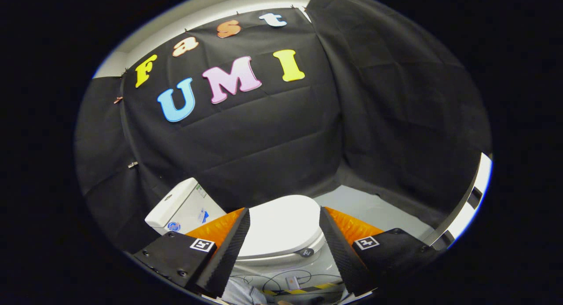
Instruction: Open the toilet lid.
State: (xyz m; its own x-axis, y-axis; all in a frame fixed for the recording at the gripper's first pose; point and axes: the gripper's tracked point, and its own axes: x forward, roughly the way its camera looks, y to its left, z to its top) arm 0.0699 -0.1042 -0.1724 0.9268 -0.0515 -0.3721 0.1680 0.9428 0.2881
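— Where are your fingers right now?

— My gripper (285, 252) hangs in the air with its two fingers (228, 248) spread wide apart. They hold nothing and touch nothing.

— And the lid?

— The toilet lid (281, 226) shows in the gap between my fingers, a little beyond and below them. It is white and lies flat, closed down on the seat. A small dark round tab (306, 252) sits at its front edge, close to my right finger.

— What is behind it?

— The tank (182, 206) stands at the back of the toilet, past my left finger. It has a round button on its top and a blue sticker on its side; I cannot make out what the sticker says.

— Anything under you?

— Below the front of the bowl (286, 265) there are thin dark cables (264, 279) on the floor and a strip of yellow and black tape (303, 290).

— And farther out?

— Pale grey floor (369, 208) to the right of the toilet, then black cloth (272, 142) hanging all round as the wall.
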